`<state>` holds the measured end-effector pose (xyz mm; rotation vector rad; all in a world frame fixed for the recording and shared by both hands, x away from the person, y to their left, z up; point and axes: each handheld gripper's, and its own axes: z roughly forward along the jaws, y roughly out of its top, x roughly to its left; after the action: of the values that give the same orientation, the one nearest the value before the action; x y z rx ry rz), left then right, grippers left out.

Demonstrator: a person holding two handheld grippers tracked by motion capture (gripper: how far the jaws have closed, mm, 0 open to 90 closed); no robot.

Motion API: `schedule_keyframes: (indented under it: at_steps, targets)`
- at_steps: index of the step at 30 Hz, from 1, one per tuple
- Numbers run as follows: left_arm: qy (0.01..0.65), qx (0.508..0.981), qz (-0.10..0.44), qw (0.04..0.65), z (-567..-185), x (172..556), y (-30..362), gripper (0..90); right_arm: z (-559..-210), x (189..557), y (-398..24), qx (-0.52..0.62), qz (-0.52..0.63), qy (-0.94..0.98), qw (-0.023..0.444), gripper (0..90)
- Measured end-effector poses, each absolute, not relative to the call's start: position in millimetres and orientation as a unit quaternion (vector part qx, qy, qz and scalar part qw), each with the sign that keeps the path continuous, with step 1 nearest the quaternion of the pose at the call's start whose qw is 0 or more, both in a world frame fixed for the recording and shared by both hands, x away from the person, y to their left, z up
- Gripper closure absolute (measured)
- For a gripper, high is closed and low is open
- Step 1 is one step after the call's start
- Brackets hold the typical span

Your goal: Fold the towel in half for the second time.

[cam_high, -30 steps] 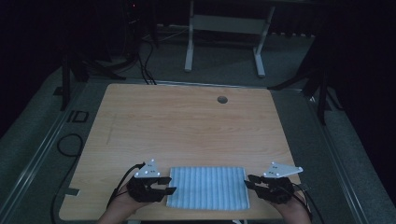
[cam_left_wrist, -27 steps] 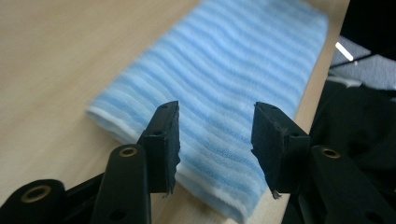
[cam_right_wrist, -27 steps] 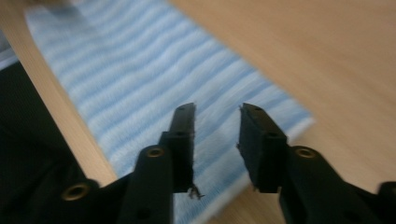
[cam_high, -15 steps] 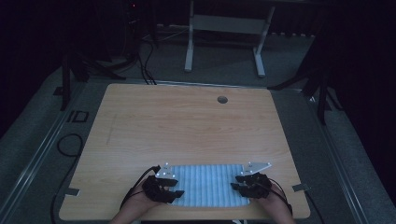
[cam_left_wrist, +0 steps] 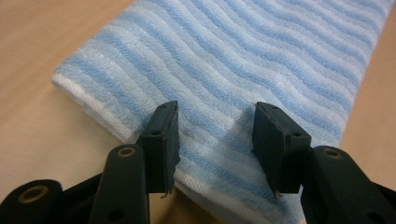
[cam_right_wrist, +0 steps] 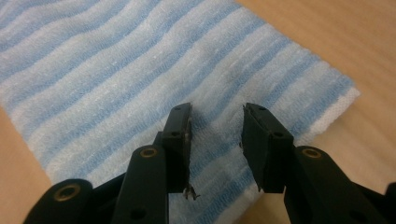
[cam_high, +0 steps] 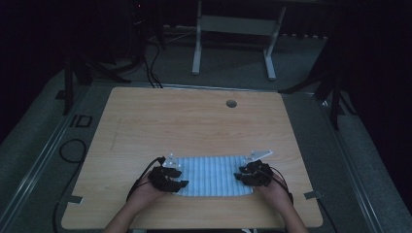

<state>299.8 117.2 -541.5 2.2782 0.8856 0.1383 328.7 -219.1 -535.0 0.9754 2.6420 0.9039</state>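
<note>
Both grippers sit at the table's (cam_high: 145,116) near edge: left gripper (cam_left_wrist: 212,135) and right gripper (cam_right_wrist: 215,140), jaws parted, nothing pinched, each over a near corner of the striped towel (cam_high: 211,174) (long axis left-right). Both equally close; towel extends away.

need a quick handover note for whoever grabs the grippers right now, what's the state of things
Left gripper: jaws apart, over the near left end of the striped blue and white towel, a small pucker of cloth between them; not clamped.
Right gripper: jaws apart over the near right end, its jaws have just been opening; nothing pinched.
Towel: lies flat as a folded rectangle at the near edge of the wooden table, between both hands.
Done: both grippers are placed at the towel's ends.
Left: probably close on both ends and lift or fold the towel.
</note>
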Motion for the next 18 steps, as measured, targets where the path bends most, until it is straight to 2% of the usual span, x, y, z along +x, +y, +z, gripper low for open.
schedule_keyframes:
  at_steps: [12, 18]
  targets:
    - [0.369, 0.865, 0.061, 0.334, -541, 338, 125, 51.6, -533, 379, -201, 0.344, 0.290, 0.888, 0.095, 62.0]
    - [0.376, 0.865, 0.067, 0.325, -540, 351, 126, 51.8, -533, 392, -197, 0.351, 0.293, 0.885, 0.092, 62.0]
